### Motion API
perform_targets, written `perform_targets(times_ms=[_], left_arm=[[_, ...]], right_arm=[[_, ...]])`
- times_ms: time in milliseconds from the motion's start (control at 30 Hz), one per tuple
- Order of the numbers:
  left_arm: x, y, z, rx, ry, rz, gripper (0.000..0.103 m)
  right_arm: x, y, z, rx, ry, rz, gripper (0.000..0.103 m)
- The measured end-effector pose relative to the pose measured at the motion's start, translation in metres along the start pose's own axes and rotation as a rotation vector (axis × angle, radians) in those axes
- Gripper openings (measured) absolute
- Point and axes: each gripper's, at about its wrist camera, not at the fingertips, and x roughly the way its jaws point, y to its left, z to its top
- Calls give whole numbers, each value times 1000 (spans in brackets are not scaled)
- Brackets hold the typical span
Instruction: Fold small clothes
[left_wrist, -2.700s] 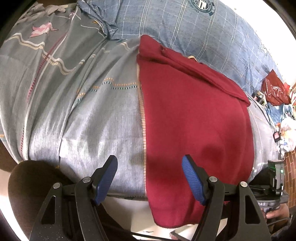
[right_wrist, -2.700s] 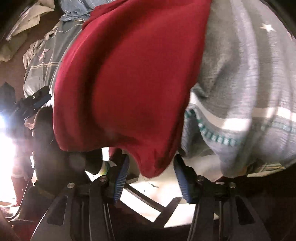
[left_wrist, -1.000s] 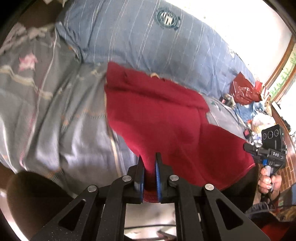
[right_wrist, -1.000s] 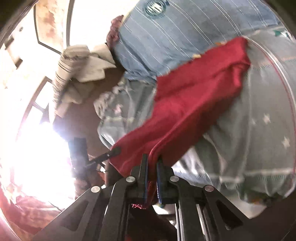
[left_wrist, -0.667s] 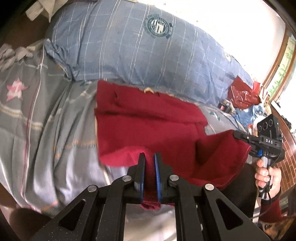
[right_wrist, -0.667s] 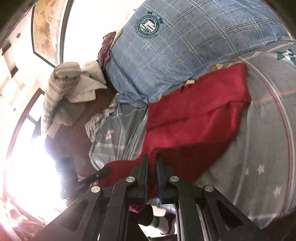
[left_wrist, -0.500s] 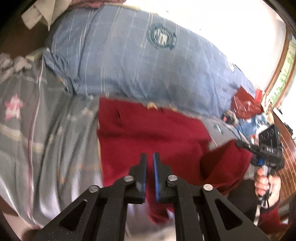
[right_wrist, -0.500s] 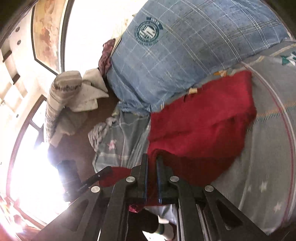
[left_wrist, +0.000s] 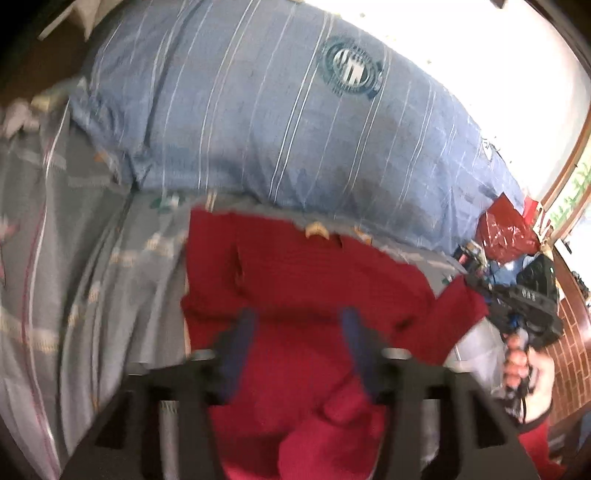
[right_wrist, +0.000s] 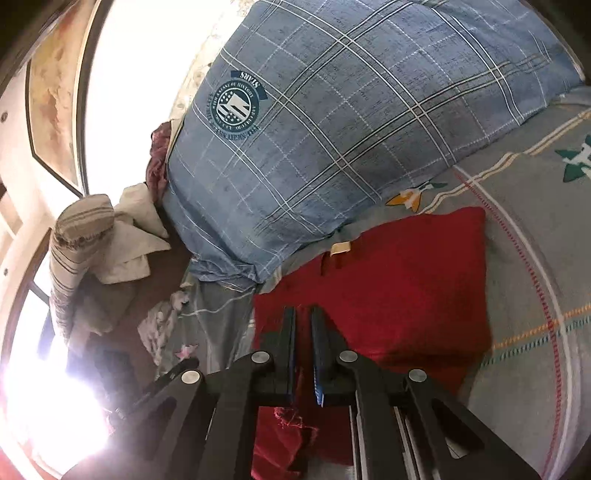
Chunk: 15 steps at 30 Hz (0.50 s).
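Release comes first on my left side: the left gripper (left_wrist: 297, 341), which a moment ago pinched the near hem of the red garment (left_wrist: 306, 280), is now opening its jaws, and the cloth lies under and between the blue pads (left_wrist: 239, 345) without being pressed. The hem, carried up from the bed's edge, now sits doubled over the body of the garment, so I judge the first fold nearly laid on this side. My right gripper (right_wrist: 303, 347) has its fingers pressed together, with a frayed red corner hanging below them; I read that as a pinch on the garment's other near corner. The garment rests on the grey patterned bedsheet (right_wrist: 535, 258), its far edge just beside the blue checked pillow (right_wrist: 332, 129). Both tools point forward and down across the bed, the left more steeply; a hand (left_wrist: 532, 380) grips the right tool's handle at the edge of the left view
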Motion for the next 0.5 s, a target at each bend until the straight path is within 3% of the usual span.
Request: perform_targets(times_ms=[267,367,500], left_arm=[[12,16,-80,-125,222,-22,58],[8,16,-100,-160,216,8,58],[1,17,-118,-242,263,-42,58]], right_arm=[[10,-23,-6,34,34,6,7],[10,-27,-7,43,44,18,8],[7,-26,-11,33,42,19,9]])
